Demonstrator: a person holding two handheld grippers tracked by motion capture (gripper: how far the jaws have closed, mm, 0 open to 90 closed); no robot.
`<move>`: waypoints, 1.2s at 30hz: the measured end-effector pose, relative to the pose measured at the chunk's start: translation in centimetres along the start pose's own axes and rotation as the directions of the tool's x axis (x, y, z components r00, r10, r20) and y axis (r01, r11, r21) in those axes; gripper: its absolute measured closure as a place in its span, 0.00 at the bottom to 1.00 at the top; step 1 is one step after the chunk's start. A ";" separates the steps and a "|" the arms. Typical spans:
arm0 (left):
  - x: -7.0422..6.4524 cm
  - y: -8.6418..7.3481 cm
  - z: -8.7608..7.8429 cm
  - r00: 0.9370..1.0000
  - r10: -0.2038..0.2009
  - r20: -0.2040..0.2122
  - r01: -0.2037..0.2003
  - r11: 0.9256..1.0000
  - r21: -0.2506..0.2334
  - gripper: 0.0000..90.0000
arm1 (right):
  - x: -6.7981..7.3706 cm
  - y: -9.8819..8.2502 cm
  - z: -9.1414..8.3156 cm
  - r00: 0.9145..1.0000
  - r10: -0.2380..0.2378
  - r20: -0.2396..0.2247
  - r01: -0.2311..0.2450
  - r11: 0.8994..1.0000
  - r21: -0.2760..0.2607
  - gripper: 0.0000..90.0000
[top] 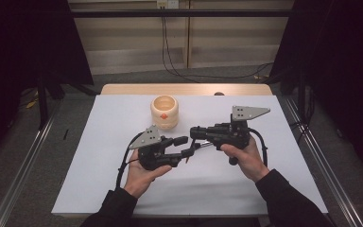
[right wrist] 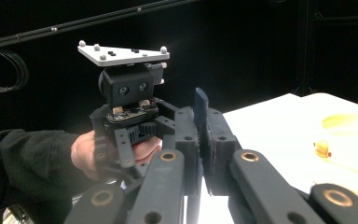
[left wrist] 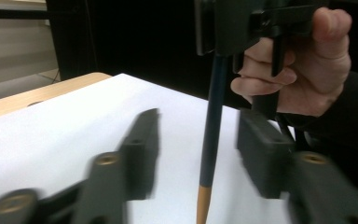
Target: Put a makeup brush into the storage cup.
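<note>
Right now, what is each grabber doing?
Left gripper: open, jaws apart around the pencil, not pressing it.
Right gripper: shut on the pencil.

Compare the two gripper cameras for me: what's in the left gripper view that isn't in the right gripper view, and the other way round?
Left gripper view: the left gripper with its fingers open on either side of the dark blue stick, apart from it; the stick's orange tip; the right hand.
Right gripper view: the right gripper with its fingers shut on the stick; the left hand; the grey plate on the left gripper; a cream cup.
Both: the stick and the white table cover.
</note>
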State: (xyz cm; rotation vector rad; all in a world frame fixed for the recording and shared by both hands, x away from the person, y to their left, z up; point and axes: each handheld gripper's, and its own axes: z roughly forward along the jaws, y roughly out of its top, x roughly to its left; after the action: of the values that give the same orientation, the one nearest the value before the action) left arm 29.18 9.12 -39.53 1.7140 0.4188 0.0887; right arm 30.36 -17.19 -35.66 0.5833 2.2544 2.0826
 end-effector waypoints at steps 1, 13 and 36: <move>0.0 0.0 0.0 1.000 0.000 -0.005 0.000 1.000 0.005 0.50 | 0.0 0.0 -0.1 1.000 0.000 0.002 0.000 1.000 -0.001 0.95; -0.1 -0.5 0.2 0.999 0.016 -0.031 -0.014 0.999 0.038 0.30 | -0.2 0.5 -0.7 1.000 0.001 0.009 -0.001 1.000 -0.018 0.95; -0.3 -2.2 0.8 0.998 0.044 -0.042 -0.041 0.997 0.068 0.59 | 0.0 1.2 -1.6 1.000 0.003 0.006 -0.002 0.998 -0.062 0.95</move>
State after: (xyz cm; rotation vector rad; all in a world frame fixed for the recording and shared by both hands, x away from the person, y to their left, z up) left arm 28.59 8.58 -41.72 1.7898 0.4211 0.1444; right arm 30.27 -18.70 -34.32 0.5890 2.1782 2.1400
